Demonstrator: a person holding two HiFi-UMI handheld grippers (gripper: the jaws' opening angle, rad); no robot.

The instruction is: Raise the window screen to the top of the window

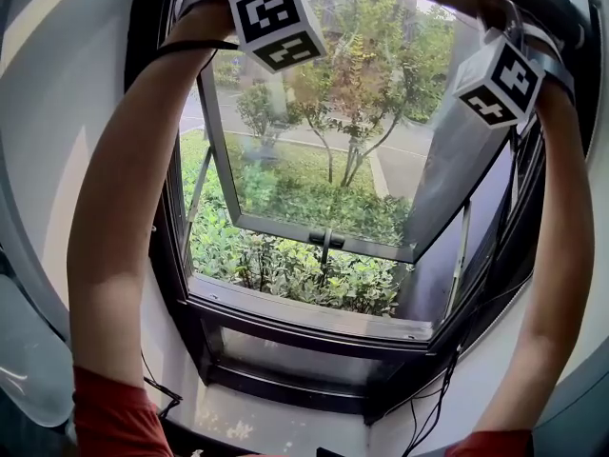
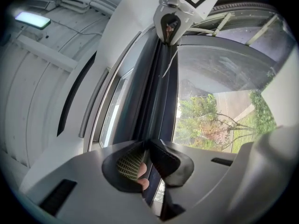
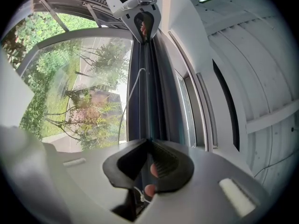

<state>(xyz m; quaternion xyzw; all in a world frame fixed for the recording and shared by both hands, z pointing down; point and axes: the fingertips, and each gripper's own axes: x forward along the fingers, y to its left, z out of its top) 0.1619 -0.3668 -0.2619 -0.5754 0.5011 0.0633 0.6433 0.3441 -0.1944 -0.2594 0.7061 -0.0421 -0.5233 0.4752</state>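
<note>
Window frame point(image 1: 314, 317): dark, fills most of the head view. The opening between its side posts looks clear; no mesh can be made out across it.

Sash point(image 1: 324, 141): glazed, hinged outward and tilted away from the frame. Trees show through the glass, and shrubs point(image 1: 285, 265) lie below it outside.

Left arm point(image 1: 124, 208) and right arm point(image 1: 557, 255): both reach upward along the two sides of the opening to the top of the frame. Each carries a marker cube point(image 1: 276, 22) at its upper end, left and right of the frame's top edge.

Window screen bar point(image 2: 161, 92): a dark, narrow rail that lies along the top of the frame, just beside the pale frame channels. It runs straight from one gripper to the other. The screen sits at the top of the window, at this bar.

Left gripper point(image 2: 148, 143): jaws drawn close together, with their tips clamped on the thin edge of the bar at its left end.

Right gripper point(image 3: 148, 141): same condition, tips pinched on the bar at its right end. Each gripper is visible in the other's view at the far end of the rail.

Cord point(image 3: 126, 104): thin, white, hangs in a loose curve from the bar near the left gripper.

Fingertips point(image 2: 142, 171): the person's own, visible behind the left jaws
</note>
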